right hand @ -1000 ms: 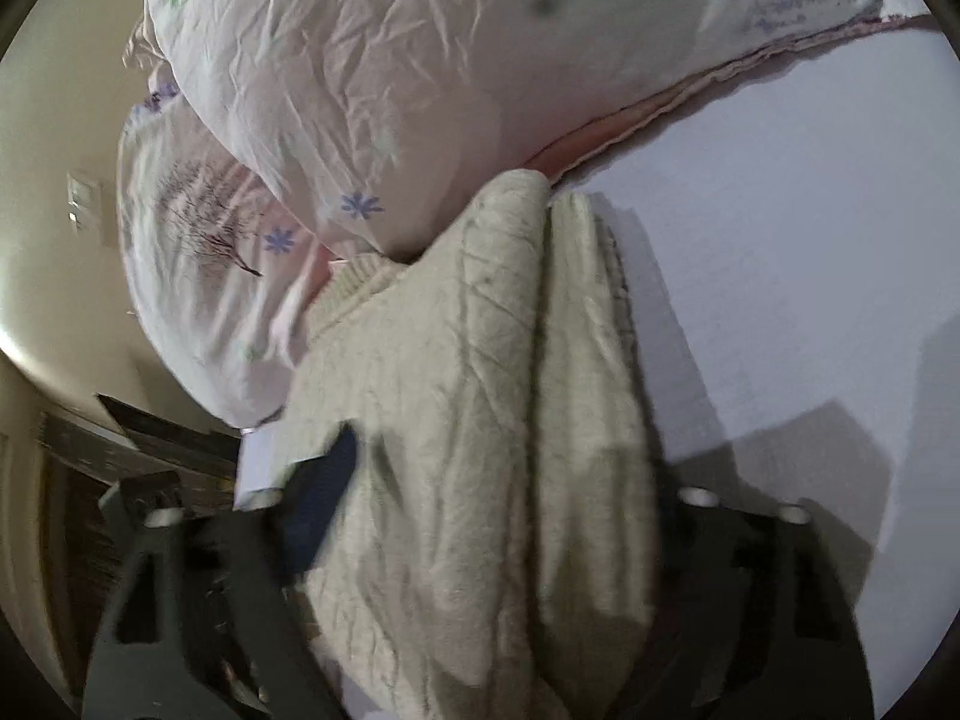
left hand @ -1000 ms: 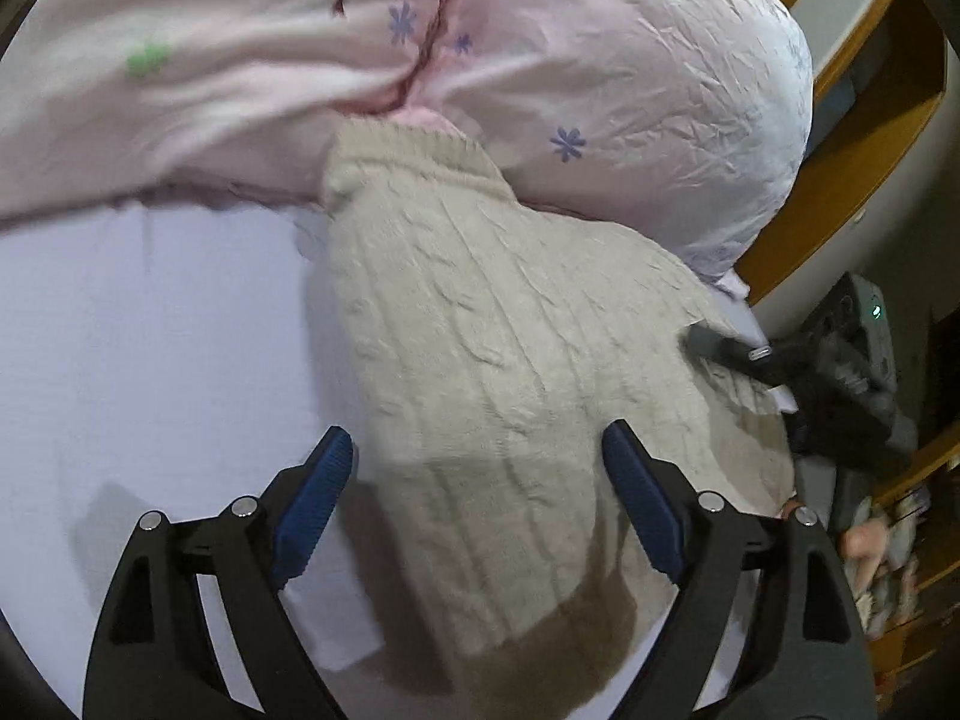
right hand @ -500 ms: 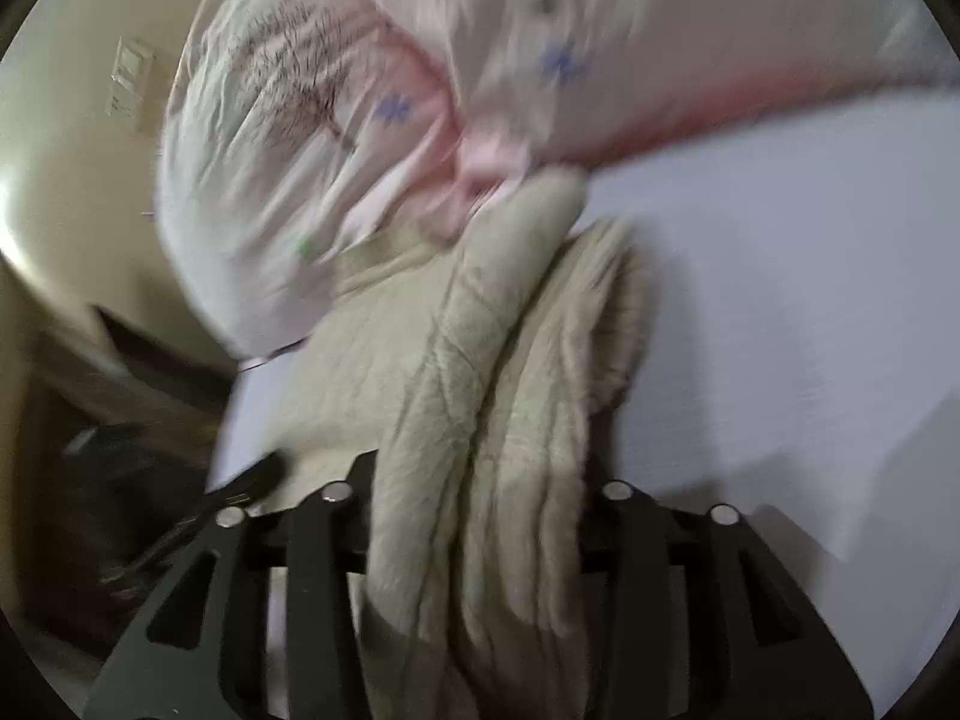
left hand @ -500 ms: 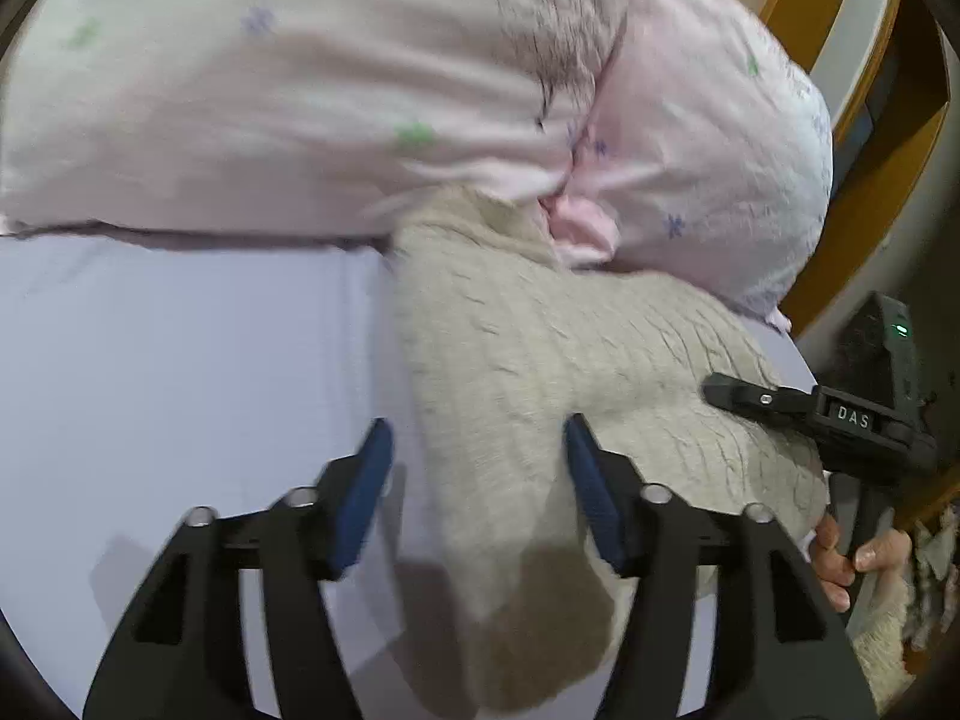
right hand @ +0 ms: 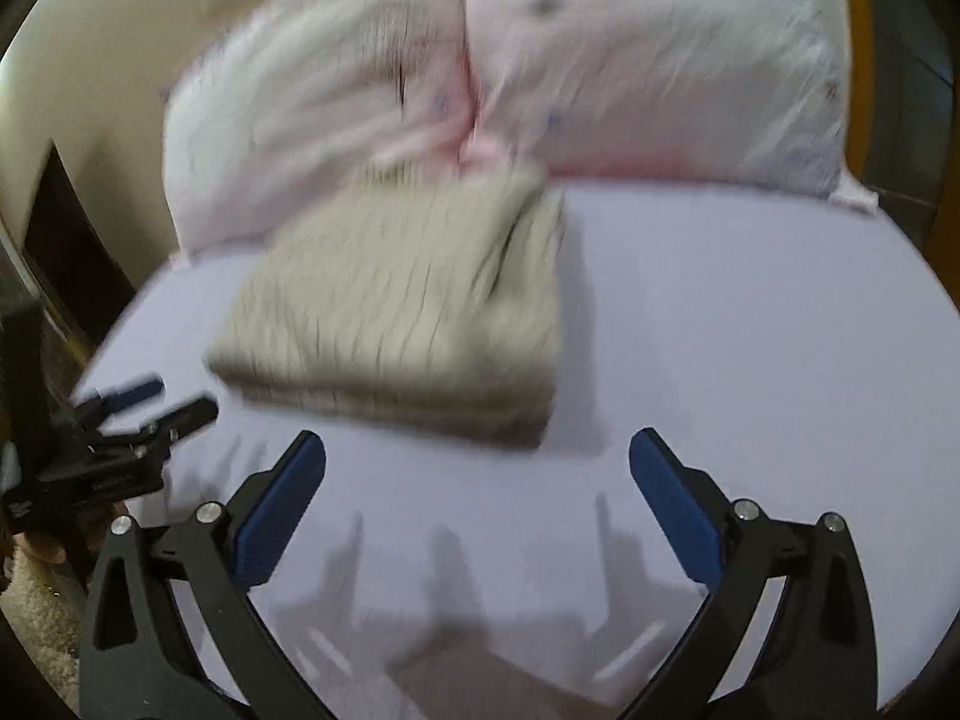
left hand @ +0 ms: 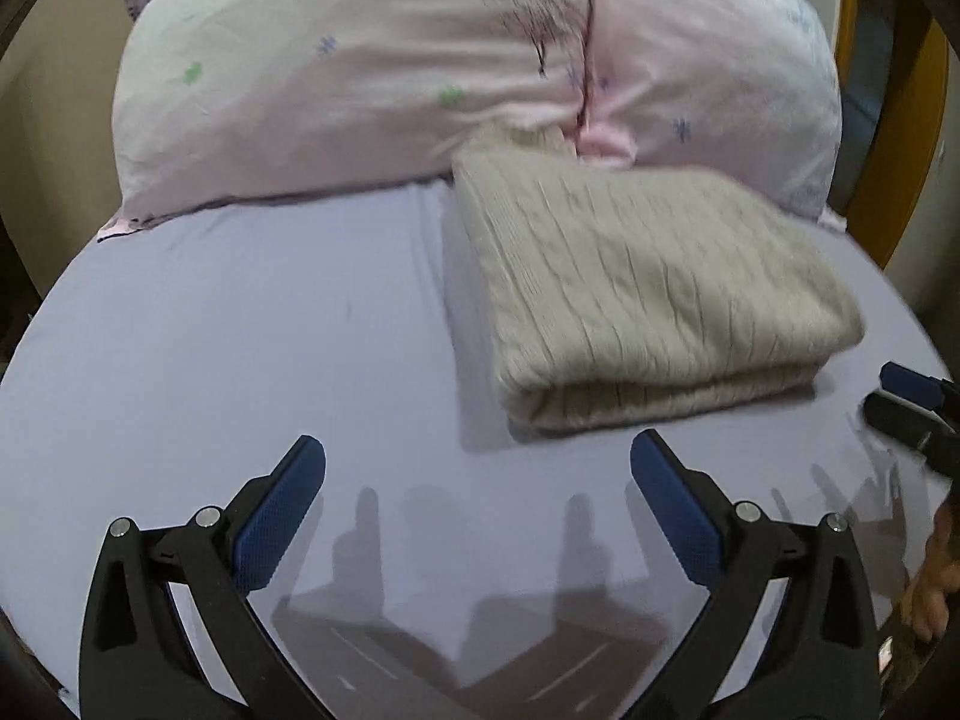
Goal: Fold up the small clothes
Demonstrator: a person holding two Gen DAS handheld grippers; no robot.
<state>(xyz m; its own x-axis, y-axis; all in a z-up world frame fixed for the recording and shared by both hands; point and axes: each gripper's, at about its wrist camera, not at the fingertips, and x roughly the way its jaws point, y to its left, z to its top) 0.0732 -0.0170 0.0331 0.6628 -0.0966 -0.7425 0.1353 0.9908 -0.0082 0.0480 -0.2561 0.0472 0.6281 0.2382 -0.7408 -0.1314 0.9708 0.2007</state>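
Fingers of left gripper spread wide, holding nothing, above bed sheet. Right gripper same: wide apart, nothing held. Cream cable-knit sweater lies folded in compact stack on bed, top edge touching pink pillows. Judgement: fold looks complete, release step. Next: check stack is square, fetch next garment.

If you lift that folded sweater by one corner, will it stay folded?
Probably not. The beige cable-knit sweater looks soft and thick, so it would likely droop and unfold. Its stacked layers lie loose, nothing pinning them. It seems unlikely to slide on the bedsheet.
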